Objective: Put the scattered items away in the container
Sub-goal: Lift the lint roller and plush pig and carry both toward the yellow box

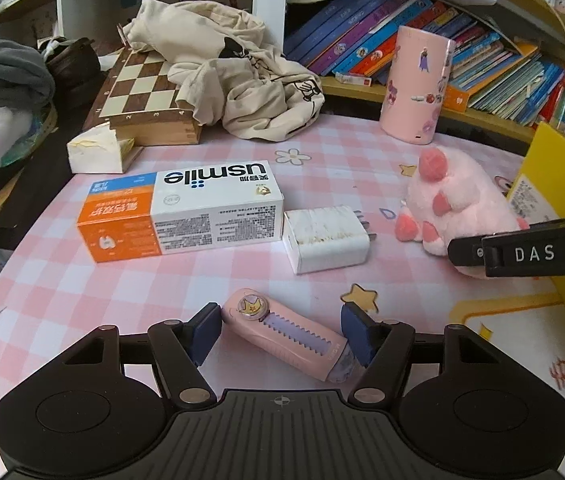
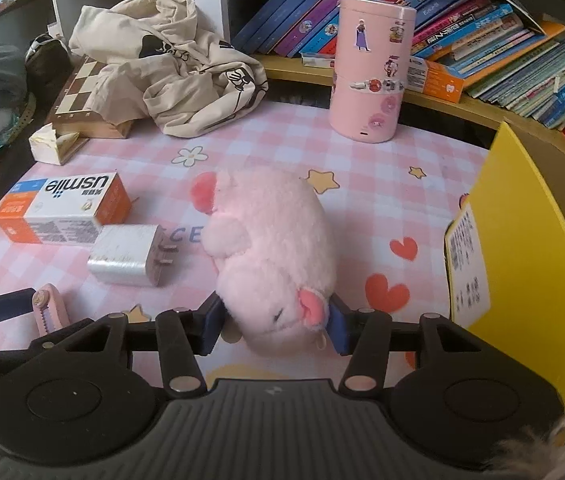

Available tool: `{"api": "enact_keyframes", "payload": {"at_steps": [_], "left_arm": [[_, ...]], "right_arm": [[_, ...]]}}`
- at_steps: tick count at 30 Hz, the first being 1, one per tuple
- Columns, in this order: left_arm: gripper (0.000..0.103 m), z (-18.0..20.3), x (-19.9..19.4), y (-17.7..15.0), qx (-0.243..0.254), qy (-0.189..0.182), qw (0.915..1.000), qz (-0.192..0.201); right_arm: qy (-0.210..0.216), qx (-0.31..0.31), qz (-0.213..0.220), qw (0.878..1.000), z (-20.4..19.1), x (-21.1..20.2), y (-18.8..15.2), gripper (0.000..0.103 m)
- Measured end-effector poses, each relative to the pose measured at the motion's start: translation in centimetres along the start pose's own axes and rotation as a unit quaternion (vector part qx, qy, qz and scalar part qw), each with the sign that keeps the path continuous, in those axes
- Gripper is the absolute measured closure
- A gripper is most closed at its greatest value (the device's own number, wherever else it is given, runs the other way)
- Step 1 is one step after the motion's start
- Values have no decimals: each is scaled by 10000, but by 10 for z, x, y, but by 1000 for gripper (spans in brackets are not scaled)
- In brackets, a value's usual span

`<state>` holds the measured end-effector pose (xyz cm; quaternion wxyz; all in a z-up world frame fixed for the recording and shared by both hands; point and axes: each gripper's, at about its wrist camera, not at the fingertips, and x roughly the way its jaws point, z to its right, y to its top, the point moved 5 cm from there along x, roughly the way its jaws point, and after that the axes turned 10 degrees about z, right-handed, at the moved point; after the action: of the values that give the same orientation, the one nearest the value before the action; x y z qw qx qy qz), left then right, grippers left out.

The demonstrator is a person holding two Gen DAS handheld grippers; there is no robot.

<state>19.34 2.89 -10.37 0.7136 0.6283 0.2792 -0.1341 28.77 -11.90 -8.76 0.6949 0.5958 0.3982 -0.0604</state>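
Observation:
A pink utility knife point(image 1: 288, 336) lies on the pink checked tablecloth between the pads of my left gripper point(image 1: 284, 334); the left pad touches its end, the right pad stands a little apart, so the jaws are open around it. My right gripper point(image 2: 274, 326) has its pads pressed on both sides of the pink plush pig point(image 2: 270, 248), which rests on the cloth. A white charger plug point(image 1: 326, 240) and a usmile toothpaste box point(image 1: 182, 212) lie in the middle. The yellow container point(image 2: 522, 240) stands at the right.
A pink sticker-covered canister point(image 2: 370, 68) stands at the back. A beige cloth point(image 1: 234, 68) lies over a chessboard box point(image 1: 142, 96), with a tissue pack point(image 1: 96, 152) beside it. Bookshelves point(image 1: 442, 52) run along the back. The right gripper shows in the left wrist view point(image 1: 522, 252).

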Motion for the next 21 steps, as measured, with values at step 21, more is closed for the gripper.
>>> {"api": "enact_keyframes", "payload": {"at_steps": [21], "left_arm": [[37, -4, -94, -17, 449, -209, 9986, 198]], "right_arm": [[229, -257, 47, 9994, -21, -94, -43, 53]]}}
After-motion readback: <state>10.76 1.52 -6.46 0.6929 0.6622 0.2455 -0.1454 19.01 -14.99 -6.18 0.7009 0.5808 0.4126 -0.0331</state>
